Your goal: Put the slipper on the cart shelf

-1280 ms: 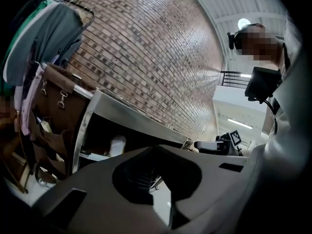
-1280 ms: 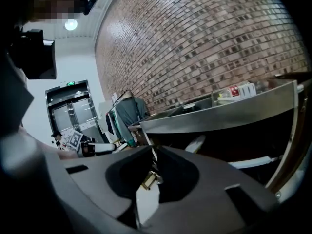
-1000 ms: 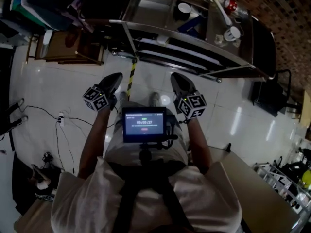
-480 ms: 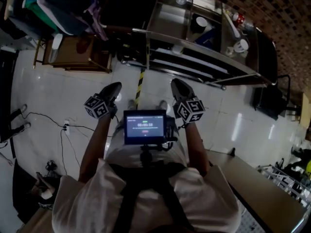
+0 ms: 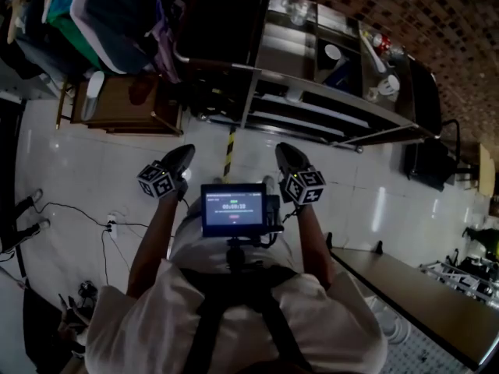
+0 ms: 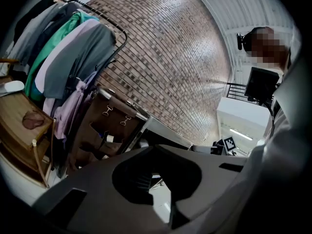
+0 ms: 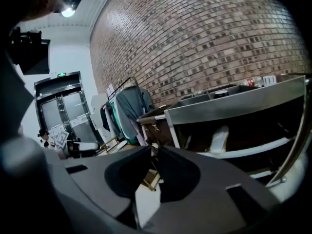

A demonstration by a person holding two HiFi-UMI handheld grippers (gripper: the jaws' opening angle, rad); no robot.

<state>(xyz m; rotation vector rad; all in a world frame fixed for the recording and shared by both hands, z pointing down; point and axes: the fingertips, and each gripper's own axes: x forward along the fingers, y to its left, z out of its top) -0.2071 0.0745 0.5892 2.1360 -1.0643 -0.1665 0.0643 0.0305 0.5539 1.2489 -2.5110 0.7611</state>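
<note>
A white slipper (image 5: 93, 93) lies on a low wooden stand (image 5: 125, 119) at the left; it also shows at the left edge of the left gripper view (image 6: 12, 87). Another white slipper (image 5: 292, 96) lies on the middle shelf of the steel cart (image 5: 343, 119) and is seen in the right gripper view (image 7: 219, 138). My left gripper (image 5: 185, 151) and right gripper (image 5: 283, 148) hang side by side over the floor, short of the cart. Both are shut with nothing between the jaws (image 6: 156, 147) (image 7: 152, 148).
A clothes rack (image 5: 93, 14) with hanging garments stands at the far left, above the wooden stand. Cups and bottles sit on the cart's top (image 5: 374, 53). Cables (image 5: 86, 209) trail on the white tiles at the left. A table edge (image 5: 405, 287) lies at the lower right.
The person has moved: the cart and wooden stand have drifted right and down in the head view, and more of the clothes rack shows. Both grippers keep their pose, shut.
</note>
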